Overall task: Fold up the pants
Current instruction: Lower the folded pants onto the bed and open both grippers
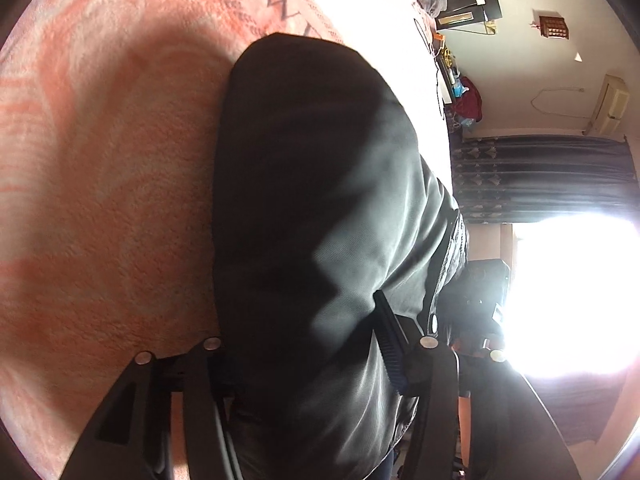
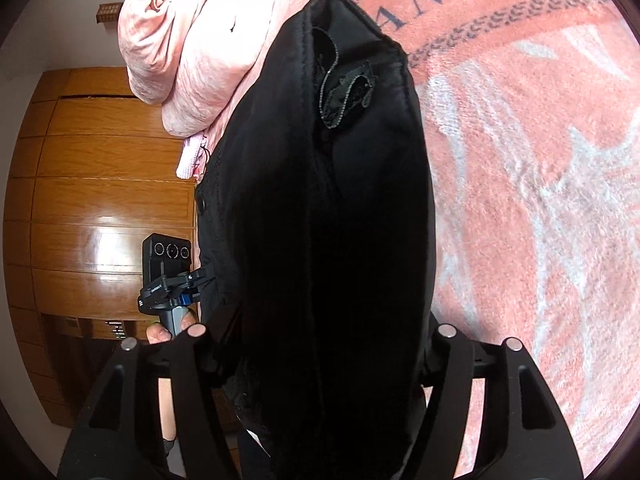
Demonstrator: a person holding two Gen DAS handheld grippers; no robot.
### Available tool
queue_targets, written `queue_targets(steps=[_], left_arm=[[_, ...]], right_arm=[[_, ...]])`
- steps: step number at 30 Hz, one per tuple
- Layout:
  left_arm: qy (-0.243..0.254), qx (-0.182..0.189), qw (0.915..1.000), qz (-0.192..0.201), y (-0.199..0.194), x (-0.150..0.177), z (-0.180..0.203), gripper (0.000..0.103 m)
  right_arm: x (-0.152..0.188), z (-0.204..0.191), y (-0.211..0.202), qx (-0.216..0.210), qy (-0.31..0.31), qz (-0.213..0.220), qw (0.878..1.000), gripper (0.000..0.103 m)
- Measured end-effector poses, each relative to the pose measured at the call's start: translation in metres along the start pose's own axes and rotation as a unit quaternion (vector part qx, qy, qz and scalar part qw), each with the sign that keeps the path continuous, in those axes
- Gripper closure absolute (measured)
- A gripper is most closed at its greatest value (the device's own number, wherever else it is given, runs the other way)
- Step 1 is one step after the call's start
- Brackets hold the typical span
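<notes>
**Bedroom pants fold: lifted, maybe halfway, hard to call**

Bedroom scene: a bed covered in a fuzzy salmon-pink blanket with dark lettering and a chain-like border, a bunched-up pale pink quilt at one side, a shiny wooden wardrobe behind it, and on the other side a dark curtain with a blown-out bright window under it.

The black pants are not lying flat. Both claws have hold of them, and the fabric runs from each claw out and down toward the blanket, with its far end looking like it is near or just touching the bed.

The left claw is clenched on a thick bundle of the cloth; a snap button and a bit of waistband trim show just beside its right finger, so that is probably the waist end. The right claw is also clamped on the pants, with cloth filling the whole gap between its fingers. From that side the far end shows an opening with a frayed pocket lining or hem inside; which one it is can't be made out.

In the right wrist view the other claw's body and camera sit just beside the fabric's left edge, so the two grips are close together.

Best guess on progress: the legs look stacked on each other, so the lengthwise fold seems done. Still left would be laying them down and folding them across. No neat finished bundle anywhere yet.
</notes>
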State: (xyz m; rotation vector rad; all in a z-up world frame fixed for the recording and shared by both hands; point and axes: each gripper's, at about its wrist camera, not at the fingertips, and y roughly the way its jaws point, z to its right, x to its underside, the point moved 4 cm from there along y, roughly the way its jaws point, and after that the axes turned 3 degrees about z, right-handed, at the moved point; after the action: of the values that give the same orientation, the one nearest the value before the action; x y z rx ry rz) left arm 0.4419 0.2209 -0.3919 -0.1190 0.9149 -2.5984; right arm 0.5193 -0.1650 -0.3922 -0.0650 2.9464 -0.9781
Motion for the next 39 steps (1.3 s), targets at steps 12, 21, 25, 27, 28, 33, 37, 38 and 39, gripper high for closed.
queue_targets(steps=[12, 21, 25, 27, 28, 33, 37, 38, 39], left_arm=[[0.087, -0.185, 0.9687, 0.141, -0.068, 0.043, 0.033, 0.018], [0.075, -0.225, 0.9625, 0.132, -0.043, 0.041, 0.033, 0.013], [0.107, -0.226, 0.9568, 0.149, -0.049, 0.053, 0.047, 0.012], [0.120, -0.239, 0.9530, 0.142, -0.041, 0.057, 0.049, 0.012], [0.123, -0.247, 0.9510, 0.139, -0.037, 0.059, 0.049, 0.012], [0.097, -0.243, 0.9530, 0.153, -0.043, 0.067, 0.046, 0.011], [0.107, -0.236, 0.9468, 0.191, -0.071, 0.085, 0.066, 0.011], [0.111, -0.234, 0.9449, 0.201, -0.080, 0.094, 0.074, 0.011], [0.116, -0.233, 0.9427, 0.209, -0.088, 0.104, 0.081, 0.011]], right_arm=[[0.001, -0.057, -0.107, 0.005, -0.062, 0.154, 0.986, 0.026], [-0.017, -0.048, -0.030, 0.042, -0.009, 0.122, 0.992, 0.035], [0.011, -0.077, -0.063, -0.007, -0.037, 0.159, 0.987, 0.026], [0.030, -0.081, -0.068, -0.014, -0.045, 0.158, 0.986, 0.026], [0.038, -0.076, -0.065, -0.013, -0.040, 0.155, 0.987, 0.026], [0.052, -0.036, -0.046, 0.009, 0.011, 0.141, 0.990, 0.035], [0.069, -0.067, -0.070, 0.019, -0.023, 0.176, 0.984, 0.029], [0.078, -0.079, -0.078, 0.030, -0.039, 0.189, 0.981, 0.026], [0.087, -0.089, -0.086, 0.043, -0.052, 0.200, 0.978, 0.025]])
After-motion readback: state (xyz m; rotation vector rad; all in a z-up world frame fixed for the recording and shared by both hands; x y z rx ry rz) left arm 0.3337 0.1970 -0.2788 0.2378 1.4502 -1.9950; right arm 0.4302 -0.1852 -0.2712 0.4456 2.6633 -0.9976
